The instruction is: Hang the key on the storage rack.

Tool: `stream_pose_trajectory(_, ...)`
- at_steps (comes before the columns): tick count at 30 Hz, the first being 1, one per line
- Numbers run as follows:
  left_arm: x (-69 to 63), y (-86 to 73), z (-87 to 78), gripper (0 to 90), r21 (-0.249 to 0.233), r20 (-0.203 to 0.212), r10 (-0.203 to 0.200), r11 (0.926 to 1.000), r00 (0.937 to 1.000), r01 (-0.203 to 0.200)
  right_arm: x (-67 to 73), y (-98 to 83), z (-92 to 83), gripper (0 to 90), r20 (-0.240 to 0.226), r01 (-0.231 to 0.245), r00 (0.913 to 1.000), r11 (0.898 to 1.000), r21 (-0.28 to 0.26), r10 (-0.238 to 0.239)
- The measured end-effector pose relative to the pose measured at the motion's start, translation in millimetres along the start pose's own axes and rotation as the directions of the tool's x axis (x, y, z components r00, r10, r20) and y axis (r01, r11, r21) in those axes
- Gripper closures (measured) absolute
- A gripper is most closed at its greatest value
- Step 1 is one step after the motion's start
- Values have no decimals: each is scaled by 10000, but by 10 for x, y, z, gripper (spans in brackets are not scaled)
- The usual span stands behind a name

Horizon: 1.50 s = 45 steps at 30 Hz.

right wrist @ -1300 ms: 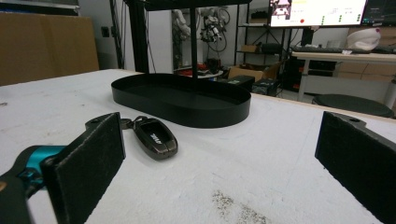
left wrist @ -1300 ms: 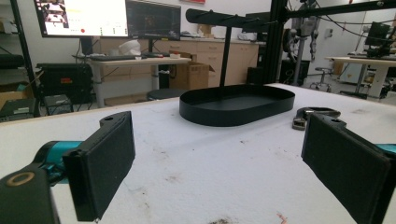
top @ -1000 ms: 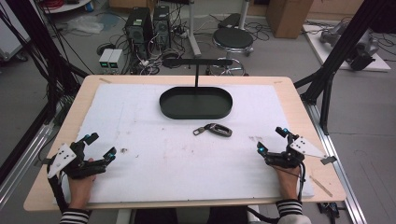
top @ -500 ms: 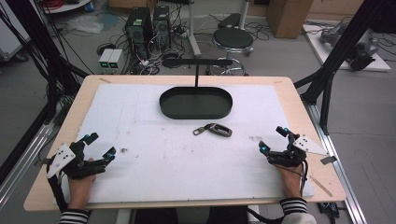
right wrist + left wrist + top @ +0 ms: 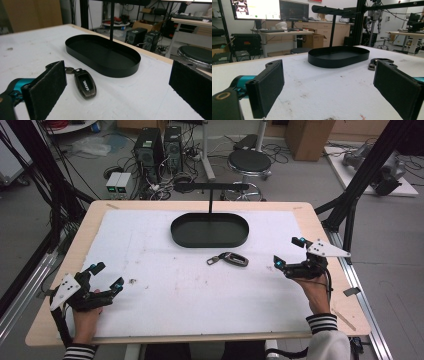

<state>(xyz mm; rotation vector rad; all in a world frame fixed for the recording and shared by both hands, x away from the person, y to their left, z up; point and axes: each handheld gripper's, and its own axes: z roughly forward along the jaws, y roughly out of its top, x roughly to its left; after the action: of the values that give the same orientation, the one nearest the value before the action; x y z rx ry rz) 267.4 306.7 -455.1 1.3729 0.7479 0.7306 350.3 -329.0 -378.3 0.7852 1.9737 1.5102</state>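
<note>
The right gripper (image 5: pixel 290 253) is held just above the white mat (image 5: pixel 150 270) near the table's right edge, its jaws spread wide with nothing between them. In the right gripper view its two black pads (image 5: pixel 47 90) frame the car key (image 5: pixel 85 83), which lies on the mat just ahead of the left pad. The left gripper (image 5: pixel 106 276) hovers low at the near left corner, jaws likewise wide apart and empty; the person's hand (image 5: pixel 87 317) grips it from below, with a striped cuff showing.

The car key (image 5: pixel 235 258) lies flat near the middle of the mat, just in front of the tray and apart from it. Its long axis runs roughly left to right across the table, with the metal ring and clasp (image 5: pixel 214 260) at its left end and the dark fob body to the right.

The black oval tray (image 5: pixel 210 229) sits toward the far side of the mat, its long axis also left to right, and its inside is bare. A thin black post (image 5: pixel 210 206) stands behind it, topped by a crossbar.
</note>
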Motion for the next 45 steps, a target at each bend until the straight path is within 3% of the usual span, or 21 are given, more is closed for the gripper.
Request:
stream_pose_trajectory(7, -1, 0, 1, 101, -6, 17, 18, 10000, 10000, -18, 21, 277, 218, 3, -596, 756, 9957, 9933, 873, -705)
stream_pose_trajectory(9, 0, 0, 1, 101, -7, 15, 9, 10000, 10000, -9, 27, 388, 333, 3, -851, 1042, 9919, 9864, 1268, -938)
stream_pose_trajectory(13, 0, 0, 1, 101, -6, 14, 10, 10000, 10000, -10, 19, 473, 449, 3, -1100, 1185, 9888, 9796, 1625, -1013)
stream_pose_trajectory(16, 1, 0, 1, 101, -6, -3, -24, 10000, 10000, 24, -2, 549, 601, 3, -1554, 1289, 9830, 9697, 2074, -974)
stream_pose_trajectory(21, 0, 0, 3, 101, -4, 8, -17, 10000, 10000, 17, -13, 613, 790, 4, -2001, 1468, 9760, 9386, 3121, -861)
stream_pose_trajectory(24, 0, 1, 2, 101, 7, -1, -36, 10000, 10000, 36, -15, 635, 853, 4, -2102, 1495, 9742, 9326, 3286, -821)
stream_pose_trajectory(28, 0, 0, 4, 101, 2, -1, -56, 10000, 10000, 56, -17, 666, 995, 4, -2287, 1769, 9689, 9111, 3722, -947)
stream_pose_trajectory(31, 3, 1, 5, 101, 14, -7, -54, 10000, 10000, 54, -13, 649, 1039, 4, -2336, 1835, 9675, 9050, 3839, -971)
stream_pose_trajectory(32, 3, 2, 4, 101, 27, -4, -59, 10000, 10000, 59, -8, 615, 1084, 4, -2480, 1921, 9642, 8925, 4080, -941)
stream_pose_trajectory(33, 3, 2, 4, 101, 27, -4, -59, 10000, 10000, 59, -8, 615, 1084, 4, -2480, 1921, 9642, 8925, 4080, -941)
stream_pose_trajectory(34, 3, 2, 5, 101, 16, -9, -59, 10000, 10000, 59, 5, 581, 1127, 4, -2609, 2016, 9612, 8742, 4417, -899)
stream_pose_trajectory(38, 6, 2, 7, 101, 40, -24, -77, 10000, 10000, 77, 21, 537, 1202, 4, -2880, 2148, 9541, 8578, 4669, -822)
stream_pose_trajectory(39, 6, 2, 7, 101, 40, -24, -77, 10000, 10000, 77, 21, 537, 1202, 4, -2880, 2148, 9541, 8578, 4669, -822)
stream_pose_trajectory(44, 7, 2, 9, 101, 56, -22, -115, 9999, 9999, 115, 47, 499, 1287, 4, -3078, 2306, 9489, 8191, 5252, -698)
stream_pose_trajectory(45, 7, 2, 9, 101, 56, -22, -115, 9999, 9999, 115, 47, 499, 1287, 4, -3078, 2306, 9489, 8191, 5252, -698)
